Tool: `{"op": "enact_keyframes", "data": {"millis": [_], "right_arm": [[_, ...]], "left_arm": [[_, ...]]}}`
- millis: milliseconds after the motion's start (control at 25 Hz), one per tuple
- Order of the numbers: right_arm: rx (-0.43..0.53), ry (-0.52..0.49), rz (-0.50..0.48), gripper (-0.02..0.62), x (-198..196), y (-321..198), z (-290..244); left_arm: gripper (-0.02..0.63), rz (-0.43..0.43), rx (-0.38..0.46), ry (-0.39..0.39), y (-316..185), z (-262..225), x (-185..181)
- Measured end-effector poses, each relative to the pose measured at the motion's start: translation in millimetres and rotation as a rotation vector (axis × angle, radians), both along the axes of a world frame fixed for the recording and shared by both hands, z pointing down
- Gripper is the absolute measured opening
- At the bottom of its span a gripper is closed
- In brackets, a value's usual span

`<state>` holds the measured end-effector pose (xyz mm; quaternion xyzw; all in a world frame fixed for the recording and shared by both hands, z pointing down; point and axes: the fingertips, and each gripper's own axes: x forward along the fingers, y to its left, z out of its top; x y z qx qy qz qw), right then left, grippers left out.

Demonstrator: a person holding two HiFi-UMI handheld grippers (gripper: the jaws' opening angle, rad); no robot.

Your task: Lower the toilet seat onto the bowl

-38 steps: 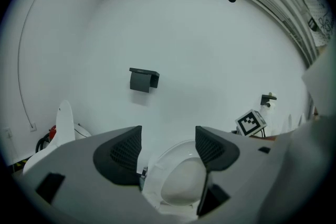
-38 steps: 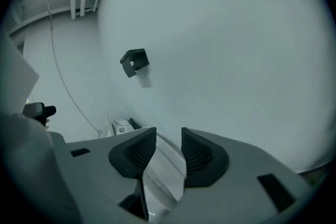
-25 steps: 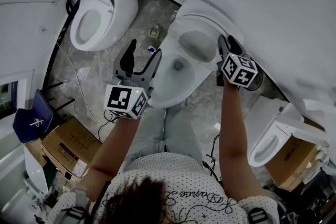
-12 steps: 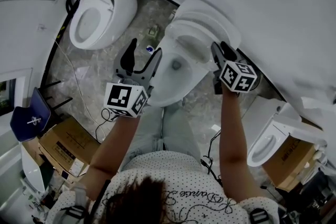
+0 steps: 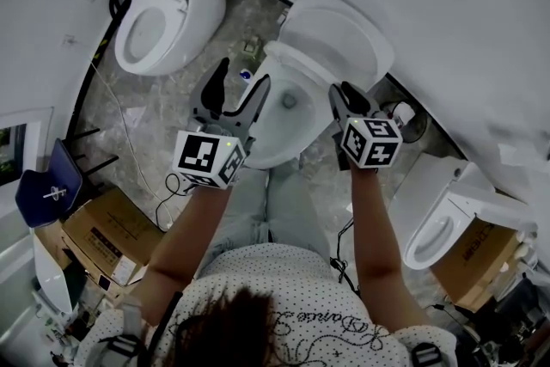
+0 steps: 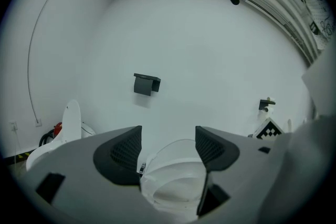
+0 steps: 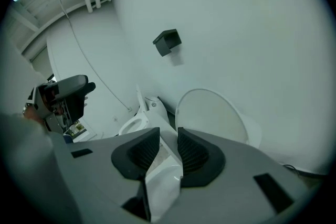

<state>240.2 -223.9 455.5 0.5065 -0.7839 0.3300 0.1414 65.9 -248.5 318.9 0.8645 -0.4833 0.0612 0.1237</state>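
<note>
While a second ago the toilet seat (image 5: 301, 63) stood up near the raised lid (image 5: 344, 26), it now tilts forward, roughly halfway down over the bowl (image 5: 262, 149). The right gripper (image 5: 344, 99) has drawn back toward the person, and its jaws are closing with the seat's rim (image 7: 164, 176) between the pads. The left gripper (image 5: 242, 86) hovers spread wide and empty over the bowl's left side. A second toilet (image 5: 163, 13) stands far left, a third toilet (image 5: 438, 223) at right, and cardboard boxes (image 5: 107, 241) lie nearby. The drain opening (image 5: 290, 100) shows in the bowl's bottom.
</note>
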Motion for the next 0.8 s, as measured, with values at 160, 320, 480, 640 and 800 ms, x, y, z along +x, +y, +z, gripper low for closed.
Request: {"op": "enact_keyframes", "data": {"millis": [160, 320, 480, 640, 800], "right_arm": [[0.007, 0.009, -0.021, 0.118, -12, 17, -1], [0.012, 0.003, -0.017, 0.117, -23, 28, 1], [0.008, 0.011, 0.005, 0.117, -32, 39, 5], [0.013, 0.031, 0.046, 0.118, -41, 54, 7], [0.01, 0.051, 0.102, 0.121, -50, 68, 10]], "left_arm": [[0.305, -0.001, -0.003, 0.001, 15, 2, -4], [0.305, -0.005, 0.001, -0.01, 26, 4, -17], [0.305, 0.008, 0.002, -0.012, 36, 6, -33], [0.304, 0.051, -0.003, -0.004, 46, 11, -48], [0.305, 0.093, -0.003, -0.003, 57, 14, -67]]}}
